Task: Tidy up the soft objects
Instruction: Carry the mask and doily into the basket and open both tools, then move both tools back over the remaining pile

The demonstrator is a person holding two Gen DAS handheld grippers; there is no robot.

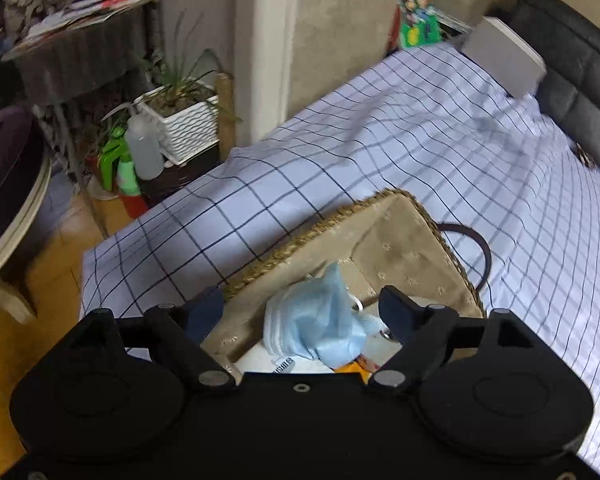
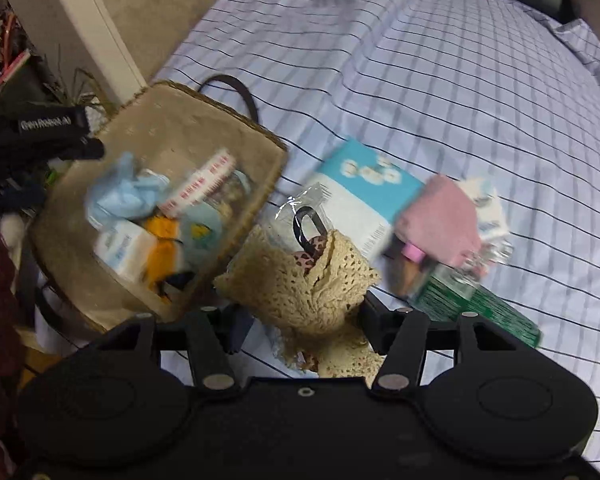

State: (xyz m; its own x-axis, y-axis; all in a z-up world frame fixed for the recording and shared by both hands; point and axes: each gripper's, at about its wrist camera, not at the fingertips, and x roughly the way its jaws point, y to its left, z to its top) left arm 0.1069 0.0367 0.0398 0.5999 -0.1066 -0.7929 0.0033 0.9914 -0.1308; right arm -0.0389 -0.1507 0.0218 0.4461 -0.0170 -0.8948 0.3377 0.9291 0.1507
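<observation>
**Lace cloth held, masks loose over the basket**

The cream lace cloth [image 2: 312,284] hangs bunched between the right gripper [image 2: 304,320] fingers, which are pinched nearly closed on it, above the checked bedsheet [image 2: 420,80] just beside the woven basket [image 2: 260,184]. A crumpled bundle of light blue face masks [image 1: 320,320] sits inside that basket, apparently resting on the packets there; the left gripper [image 1: 300,316] fingers stand wide apart around it, not touching. A pink cloth [image 2: 444,216] lies among boxes nearby.

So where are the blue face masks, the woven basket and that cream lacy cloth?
blue face masks [image 1: 320,320]: left wrist view, middle of the crumpled bundle.
woven basket [image 1: 300,240]: left wrist view, braided rim.
cream lacy cloth [image 2: 304,288]: right wrist view, bunched middle.
</observation>
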